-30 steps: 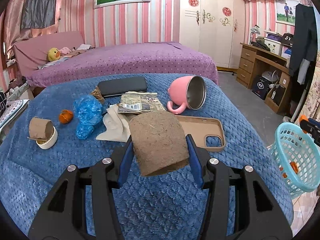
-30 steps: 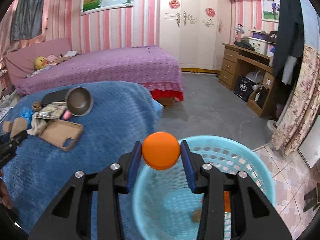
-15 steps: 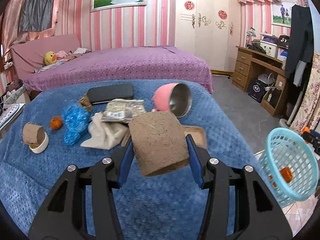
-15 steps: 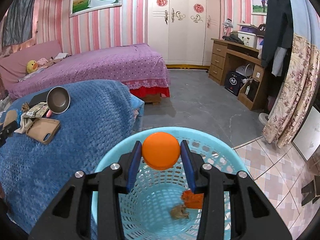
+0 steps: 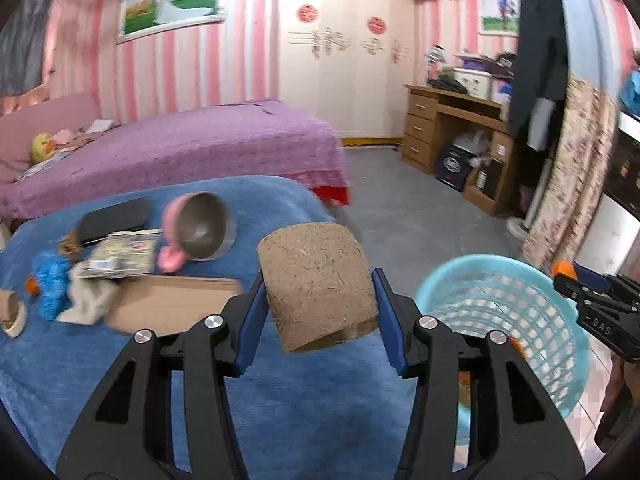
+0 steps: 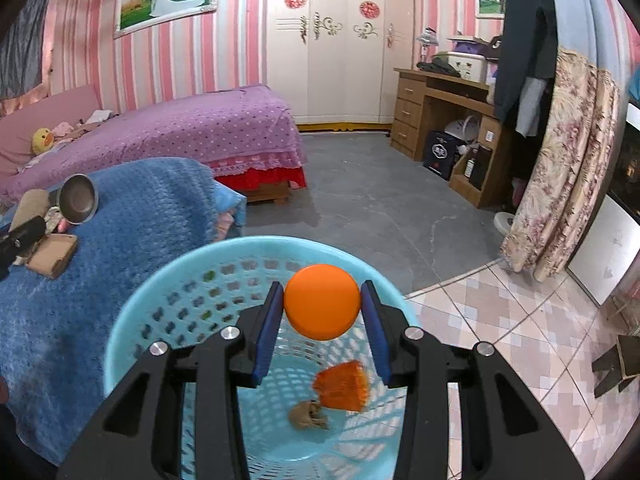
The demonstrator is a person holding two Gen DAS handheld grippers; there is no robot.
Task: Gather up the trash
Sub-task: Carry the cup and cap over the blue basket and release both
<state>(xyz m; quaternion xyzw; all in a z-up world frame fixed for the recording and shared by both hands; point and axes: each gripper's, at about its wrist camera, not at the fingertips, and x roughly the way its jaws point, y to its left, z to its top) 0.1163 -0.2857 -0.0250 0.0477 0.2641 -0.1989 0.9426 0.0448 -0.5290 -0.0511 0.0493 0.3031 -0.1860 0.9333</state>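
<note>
My left gripper [image 5: 318, 304] is shut on a brown cardboard tube [image 5: 316, 280], held above the blue blanket's right edge, just left of the light blue basket [image 5: 516, 304]. My right gripper [image 6: 322, 310] is shut on an orange ball [image 6: 322, 300] and hangs over the open basket [image 6: 160, 300]. An orange wrapper [image 6: 342, 386] and a brown crumpled scrap [image 6: 308, 416] lie on the basket's bottom. In the left wrist view the right gripper [image 5: 576, 276] with its ball shows at the basket's far right. On the blanket lie a blue plastic bag [image 5: 50, 280], a printed wrapper [image 5: 120, 258] and a beige tissue [image 5: 90, 300].
A pink steel-lined mug [image 5: 198, 232] lies on its side beside a tan phone case [image 5: 176, 300] and a black case [image 5: 114, 218]. A small tube in a white cup [image 5: 10, 312] sits at the far left. Purple bed [image 6: 180, 128], desk [image 6: 440, 108] and flowered curtain [image 6: 560, 168] ring the grey floor.
My left gripper swung right with the tube, from over the blanket's middle to the basket's side. My right gripper carried the ball from the basket's near rim to above its inside.
</note>
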